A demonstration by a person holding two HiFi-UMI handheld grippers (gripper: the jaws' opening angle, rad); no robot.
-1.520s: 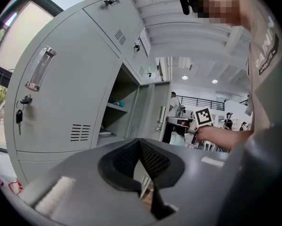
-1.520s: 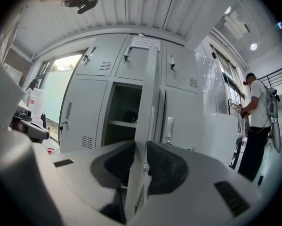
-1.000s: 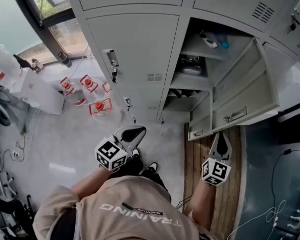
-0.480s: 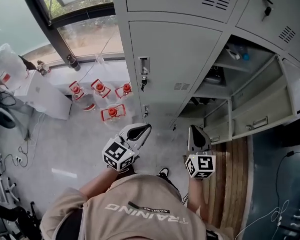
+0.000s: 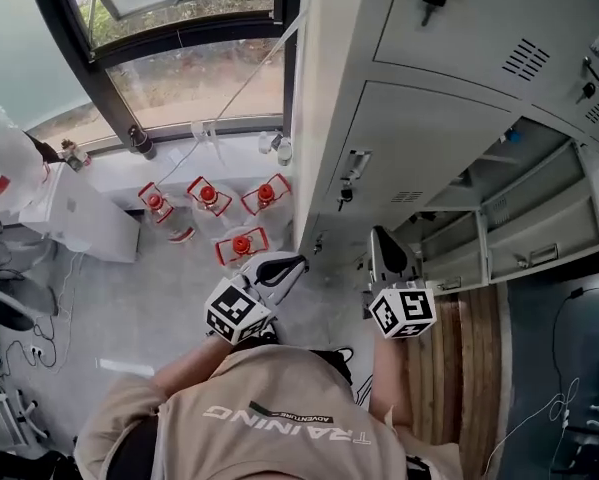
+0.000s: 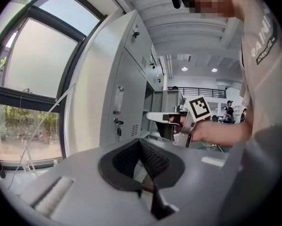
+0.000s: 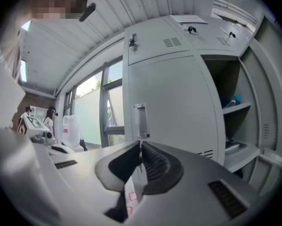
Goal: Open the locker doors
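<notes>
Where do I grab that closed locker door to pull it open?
Probably the narrow upright handle near the closed door's left edge. Come straight from the front with the right gripper; its jaws, shut now, must open to pinch it sideways.

There are four red-capped jugs (image 5: 208,194) and two grippers: the left tongs (image 5: 297,262) and the right tongs (image 5: 379,234).

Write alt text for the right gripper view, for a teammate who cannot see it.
The right gripper, jaws together and empty, points at a closed grey locker door whose vertical handle sits just above the jaw tips. To the door's right, an open compartment shows shelves with a few items; a window lies to the left.
</notes>
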